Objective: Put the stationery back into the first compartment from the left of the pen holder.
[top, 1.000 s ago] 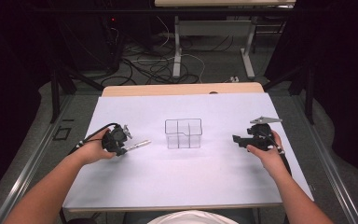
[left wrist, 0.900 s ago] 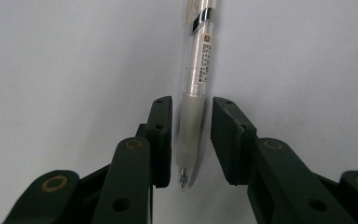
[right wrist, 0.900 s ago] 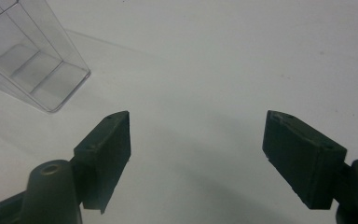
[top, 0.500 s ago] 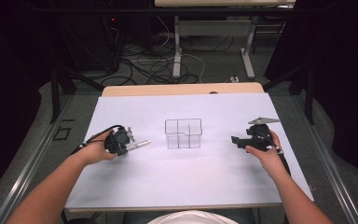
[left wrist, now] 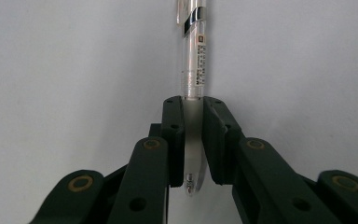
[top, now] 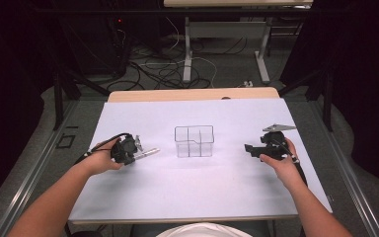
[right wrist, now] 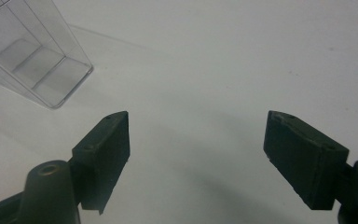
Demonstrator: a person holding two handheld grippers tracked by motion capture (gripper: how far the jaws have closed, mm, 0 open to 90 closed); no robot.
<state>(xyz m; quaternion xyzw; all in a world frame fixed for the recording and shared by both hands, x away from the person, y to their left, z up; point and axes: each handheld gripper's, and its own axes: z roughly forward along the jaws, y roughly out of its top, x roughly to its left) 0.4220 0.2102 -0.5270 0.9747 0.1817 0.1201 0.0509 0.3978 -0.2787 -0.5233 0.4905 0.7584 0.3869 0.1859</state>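
From where I stand, the left tool (top: pixel 139 150) is clenched on a clear pen (left wrist: pixel 194 70), its jaws pinching the barrel near one end so most of the pen juts out ahead, low over the white surface (top: pixel 187 187) and left of the clear divided box (top: pixel 194 141). The right tool (right wrist: pixel 198 154) hangs released, jaws spread wide with nothing between them, on the far side of that box, a corner of which shows in the right gripper view. The step looks to be carrying the pen over and dropping it into one of the box's compartments. To do it well, I'd lift first, then tip the pen toward upright so the long free end leads down into a compartment rather than knocking the thin rim. The grip sits far from the pen's middle, so it may pivot; move slowly. The box looks light, and the idle right tool could steady its wall.
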